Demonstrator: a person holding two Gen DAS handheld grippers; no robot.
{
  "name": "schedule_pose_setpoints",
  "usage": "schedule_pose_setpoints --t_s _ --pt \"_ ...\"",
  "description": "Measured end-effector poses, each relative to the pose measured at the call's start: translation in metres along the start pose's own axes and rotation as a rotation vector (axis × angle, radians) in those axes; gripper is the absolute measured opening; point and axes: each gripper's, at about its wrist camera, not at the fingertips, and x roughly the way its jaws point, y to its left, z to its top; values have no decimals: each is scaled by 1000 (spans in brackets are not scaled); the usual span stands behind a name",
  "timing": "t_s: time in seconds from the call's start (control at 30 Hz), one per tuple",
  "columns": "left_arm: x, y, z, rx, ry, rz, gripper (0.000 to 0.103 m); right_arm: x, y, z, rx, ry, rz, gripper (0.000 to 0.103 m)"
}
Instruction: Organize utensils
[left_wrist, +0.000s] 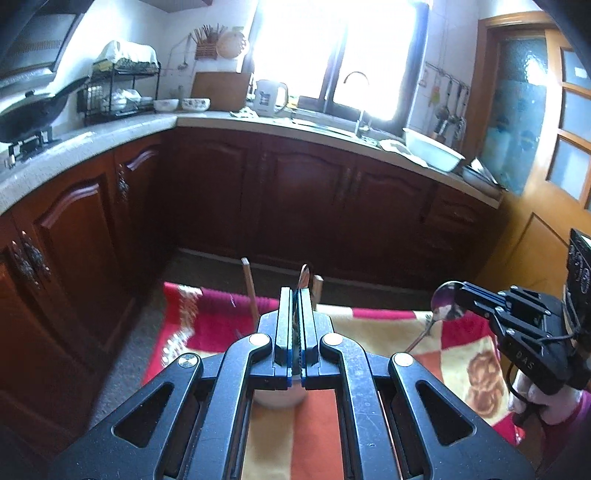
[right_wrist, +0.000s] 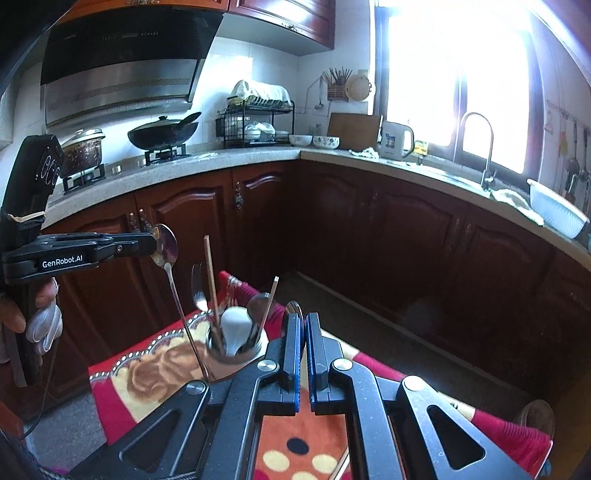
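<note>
Gripping a spoon (right_wrist: 165, 245) by its bowl in each pinched claw (right_wrist: 155, 243), left handle hanging down toward the holder (right_wrist: 236, 350); right claw (right_wrist: 301, 325) likewise.

utensil cup (right_wrist: 236, 345) bristling with chopsticks (right_wrist: 211, 273) (blocking entry), open cloth (right_wrist: 147, 373) beside

window (right_wrist: 458, 85): bright, glare over sink
cabinets (left_wrist: 306, 192): dark red wood, L-shaped; pale counter (right_wrist: 207, 162)
floor (left_wrist: 122, 369): grey speckled
</note>
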Motion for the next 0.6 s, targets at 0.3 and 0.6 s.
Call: schedule_pose_setpoints --t_s 0.3,0.6 --pt "17 11 20 30 -26 76 1 24 2 28 -38 -21 -53 2" --pt "32 15 14 90 -39 173 1 61 6 31 -65 11 -94 2"
